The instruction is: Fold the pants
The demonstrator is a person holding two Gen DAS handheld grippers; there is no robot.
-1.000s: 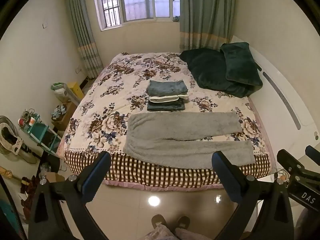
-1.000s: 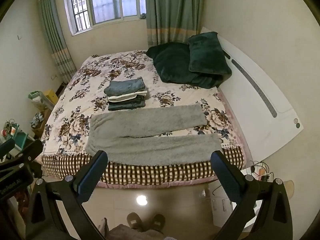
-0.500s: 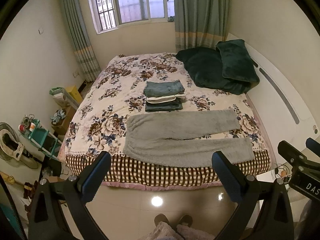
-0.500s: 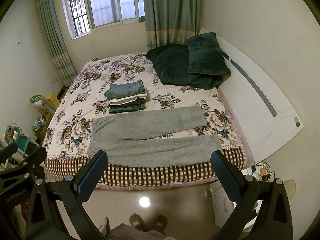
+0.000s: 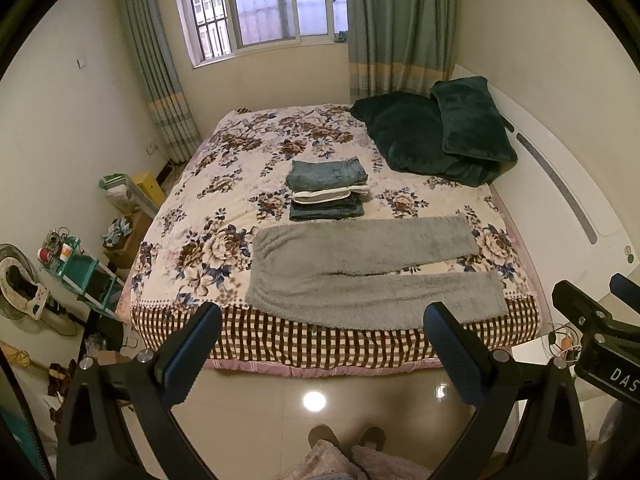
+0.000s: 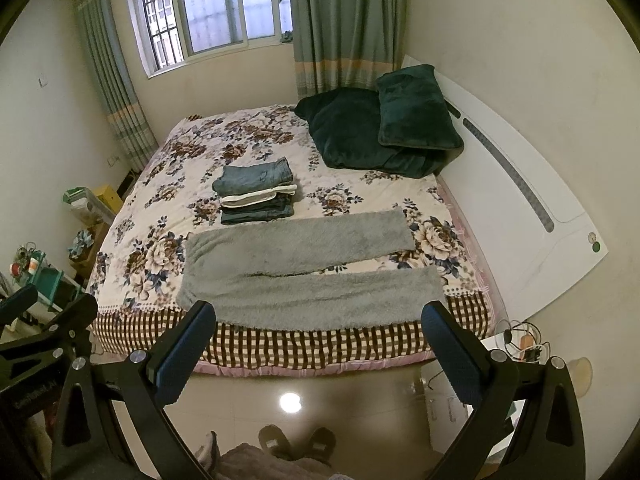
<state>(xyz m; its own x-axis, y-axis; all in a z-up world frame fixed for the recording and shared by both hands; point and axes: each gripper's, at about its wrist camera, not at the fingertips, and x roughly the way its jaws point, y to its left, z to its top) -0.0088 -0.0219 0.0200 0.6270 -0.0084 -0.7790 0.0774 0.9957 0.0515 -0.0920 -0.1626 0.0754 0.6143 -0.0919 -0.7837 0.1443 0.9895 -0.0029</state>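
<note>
Grey fleece pants (image 5: pixel 360 272) lie flat across the near edge of the bed (image 5: pixel 224 216), waist to the left, both legs stretched to the right; they also show in the right wrist view (image 6: pixel 304 280). My left gripper (image 5: pixel 322 320) is open and empty, held in the air over the floor in front of the bed. My right gripper (image 6: pixel 318 318) is open and empty too, beside it to the right. Neither touches the pants.
A stack of folded jeans and clothes (image 5: pixel 327 189) sits behind the pants. Dark green pillows (image 5: pixel 436 140) lie at the back right. A white headboard (image 5: pixel 560 200) stands right of the bed. Shelves and clutter (image 5: pixel 76 268) stand left. Tiled floor (image 5: pixel 316 400) lies below.
Both grippers have risen and tilted a little, so the bed sits lower in both views. The pants have not moved. Both grippers stay open.
</note>
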